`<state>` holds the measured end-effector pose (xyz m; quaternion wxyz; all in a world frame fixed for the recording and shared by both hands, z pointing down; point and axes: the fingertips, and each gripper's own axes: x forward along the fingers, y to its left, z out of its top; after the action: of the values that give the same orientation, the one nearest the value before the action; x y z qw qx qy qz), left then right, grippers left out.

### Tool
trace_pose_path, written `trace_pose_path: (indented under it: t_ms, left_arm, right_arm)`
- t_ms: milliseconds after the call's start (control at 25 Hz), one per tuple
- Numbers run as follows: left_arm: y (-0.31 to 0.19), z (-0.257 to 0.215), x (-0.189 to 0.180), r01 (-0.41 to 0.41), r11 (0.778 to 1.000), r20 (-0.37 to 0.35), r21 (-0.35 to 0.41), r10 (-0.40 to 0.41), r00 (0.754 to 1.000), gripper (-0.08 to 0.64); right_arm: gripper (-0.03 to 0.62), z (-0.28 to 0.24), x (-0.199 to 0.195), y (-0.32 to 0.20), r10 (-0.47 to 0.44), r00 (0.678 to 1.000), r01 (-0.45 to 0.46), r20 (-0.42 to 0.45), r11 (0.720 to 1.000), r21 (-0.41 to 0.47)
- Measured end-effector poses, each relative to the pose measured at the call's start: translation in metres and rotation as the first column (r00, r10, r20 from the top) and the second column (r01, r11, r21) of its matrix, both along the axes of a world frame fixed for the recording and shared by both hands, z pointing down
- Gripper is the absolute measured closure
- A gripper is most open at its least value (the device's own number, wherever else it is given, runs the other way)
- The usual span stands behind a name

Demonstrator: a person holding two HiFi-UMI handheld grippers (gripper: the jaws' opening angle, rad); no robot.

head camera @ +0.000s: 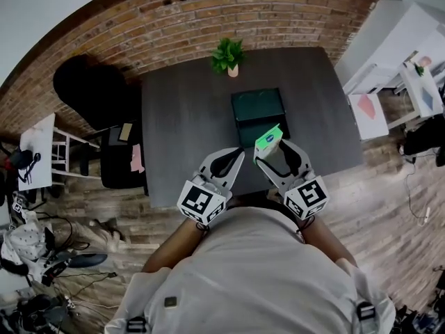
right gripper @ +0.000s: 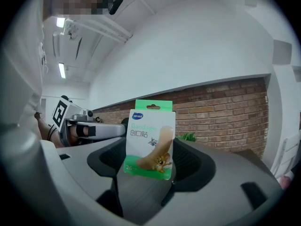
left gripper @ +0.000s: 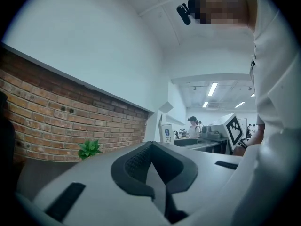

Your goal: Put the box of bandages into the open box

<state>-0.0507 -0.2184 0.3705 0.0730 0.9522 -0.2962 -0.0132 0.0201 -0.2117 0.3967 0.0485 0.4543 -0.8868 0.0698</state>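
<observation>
Head view: a dark table [head camera: 181,117] fills the centre, with a plant [head camera: 228,56] at its far edge at 12 o'clock. The open box [head camera: 258,106] sits right of centre, lid flap toward the near side and interior bare. The tabletop from the open box toward 9 o'clock is unoccupied up to the left edge, where a chair [head camera: 118,162] stands just beside it. Both grippers hang over the near edge. The right gripper [head camera: 272,152] is clamped on the bandage box [head camera: 268,139], which is raised just at 6 o'clock of the open box and has not entered it. The left gripper [head camera: 236,157] lies close at 9 o'clock of the right one, apart from the bandage box. Left gripper view: the left gripper [left gripper: 151,149] has its jaws pressed together with nothing between them. The plant [left gripper: 89,149] shows at 9 o'clock against a brick wall [left gripper: 56,121]. Right gripper view: the right gripper [right gripper: 148,173] pinches the bandage box [right gripper: 150,142] by its lower part, and the box stands upright with its printed face to the camera. The left gripper [right gripper: 89,130] shows at 9 o'clock and the plant [right gripper: 188,137] at 3 o'clock of the bandage box.
</observation>
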Motion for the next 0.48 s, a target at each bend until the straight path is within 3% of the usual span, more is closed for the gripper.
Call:
trace_pose_path:
  t_ms: [480]
  left_arm:
    - [-0.088,0.064,0.039,0.109,0.982,0.051,-0.155,-0.102,0.993,0.545]
  right_arm:
    - [0.291,0.059,0.051,-0.093,-0.097,0.991,0.085,-0.097,0.989,-0.121]
